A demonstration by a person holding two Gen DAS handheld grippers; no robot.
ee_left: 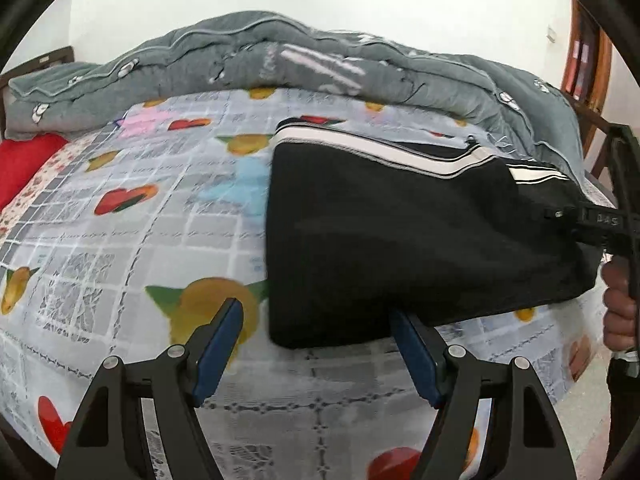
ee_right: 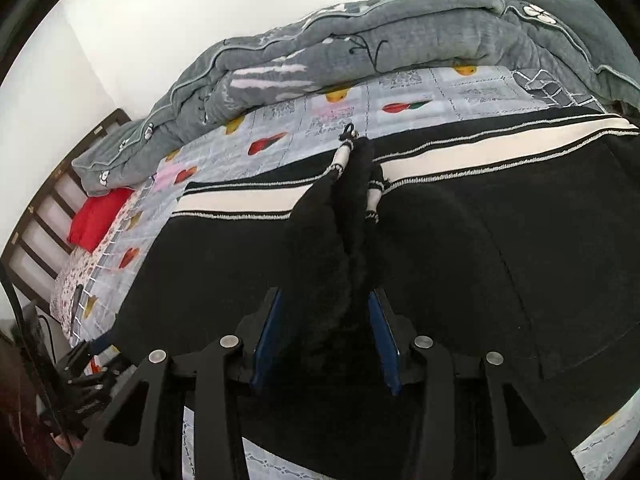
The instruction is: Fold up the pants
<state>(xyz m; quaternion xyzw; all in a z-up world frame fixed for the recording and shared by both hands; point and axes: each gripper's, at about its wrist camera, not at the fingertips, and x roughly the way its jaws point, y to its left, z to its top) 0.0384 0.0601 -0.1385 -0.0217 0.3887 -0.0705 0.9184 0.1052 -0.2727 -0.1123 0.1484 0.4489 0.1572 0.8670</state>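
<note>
Black pants [ee_left: 400, 232] with a white side stripe lie folded on the patterned bed sheet [ee_left: 140, 240]. In the left wrist view my left gripper [ee_left: 316, 312] stands open at their near left corner. Its right fingertip [ee_left: 400, 320] sits at the fabric's edge, and the pads press on nothing. At that view's right edge, a hand holds my right gripper [ee_left: 592, 224] at the pants' other end. In the right wrist view my right gripper [ee_right: 328, 320] is shut on a bunched-up ridge of the pants [ee_right: 460, 248]. The ridge rises between the blue pads [ee_right: 268, 340], and a zipper pull [ee_right: 347, 131] shows at its far tip.
A grey quilt [ee_left: 240, 52] is heaped along the bed's far side. A red pillow [ee_right: 96, 216] lies by the dark slatted headboard [ee_right: 44, 232]. A wooden door frame [ee_left: 592, 64] stands at the right. Bare sheet stretches left of the pants.
</note>
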